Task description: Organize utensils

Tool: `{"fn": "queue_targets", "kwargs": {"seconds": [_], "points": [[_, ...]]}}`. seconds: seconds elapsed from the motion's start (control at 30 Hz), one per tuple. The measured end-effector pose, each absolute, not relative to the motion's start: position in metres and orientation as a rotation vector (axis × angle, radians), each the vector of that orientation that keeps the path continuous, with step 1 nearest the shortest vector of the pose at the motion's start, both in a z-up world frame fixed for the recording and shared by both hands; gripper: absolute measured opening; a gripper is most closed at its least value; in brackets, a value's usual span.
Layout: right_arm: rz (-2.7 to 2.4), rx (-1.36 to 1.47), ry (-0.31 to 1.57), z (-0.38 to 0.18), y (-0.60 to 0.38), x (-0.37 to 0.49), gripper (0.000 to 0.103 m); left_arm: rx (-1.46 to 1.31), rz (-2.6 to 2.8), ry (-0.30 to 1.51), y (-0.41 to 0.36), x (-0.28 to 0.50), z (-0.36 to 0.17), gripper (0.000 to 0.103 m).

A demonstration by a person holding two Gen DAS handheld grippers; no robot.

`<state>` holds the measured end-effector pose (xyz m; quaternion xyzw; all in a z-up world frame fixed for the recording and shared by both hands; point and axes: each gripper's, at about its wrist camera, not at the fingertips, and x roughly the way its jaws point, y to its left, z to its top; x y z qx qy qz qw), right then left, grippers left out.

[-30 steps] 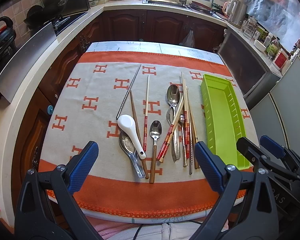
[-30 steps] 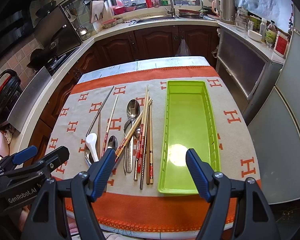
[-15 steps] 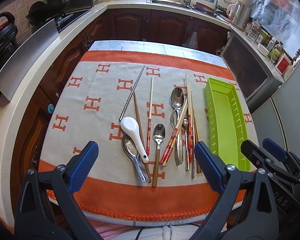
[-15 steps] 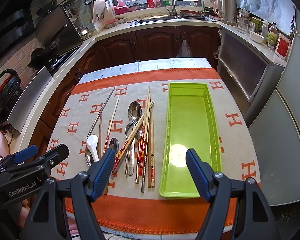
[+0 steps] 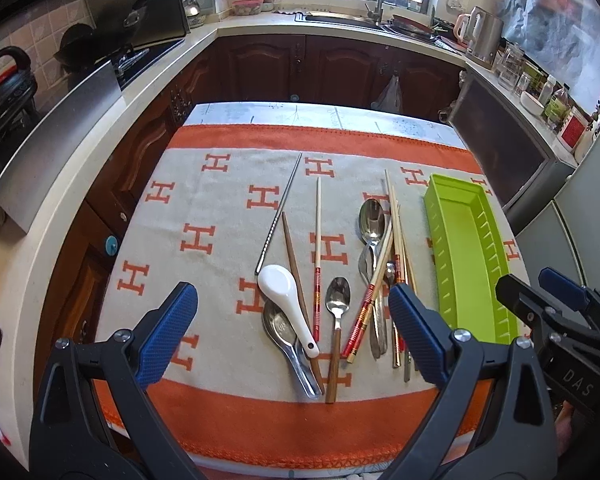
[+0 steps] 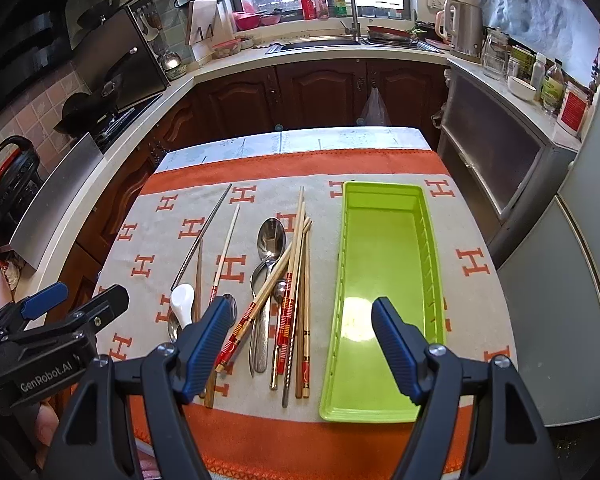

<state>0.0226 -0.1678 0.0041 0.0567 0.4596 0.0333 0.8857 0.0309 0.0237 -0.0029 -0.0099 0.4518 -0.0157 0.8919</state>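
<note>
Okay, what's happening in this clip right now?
A person holds both grippers open above a table with an orange patterned cloth. The left gripper hovers over loose spoons and chopsticks; the right gripper hangs near the empty green tray. Nothing is grasped and nothing is in the tray yet.

The left claw (image 5: 292, 332) gapes empty above the white spoon (image 5: 286, 300) and chopsticks (image 5: 396, 256).

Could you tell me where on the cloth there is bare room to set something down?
The cloth is bare left of the metal chopstick, out to its left edge. The green tray is empty, and a narrower strip lies bare to its right. It is crowded between the white spoon and the tray, where spoons and chopsticks overlap.
</note>
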Motion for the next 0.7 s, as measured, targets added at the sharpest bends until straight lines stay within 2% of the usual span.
{"fn": "queue_targets", "kwargs": {"seconds": [0.23,0.43,0.6,0.7], "points": [[0.103,0.158,1.017,-0.007,-0.167,0.047,0.073,0.02,-0.048,0.908,0.027,0.048,-0.008,0.095],[0.11,0.155,1.032,-0.013,-0.163,0.071,0.073,-0.108,-0.123,0.989,0.054,0.084,-0.023,0.095],[0.128,0.158,1.06,-0.02,-0.159,0.095,0.068,-0.109,-0.112,1.055,0.071,0.119,-0.037,0.094],[0.143,0.156,1.078,-0.025,-0.154,0.111,0.066,-0.109,-0.121,1.064,0.08,0.139,-0.043,0.089]]}}
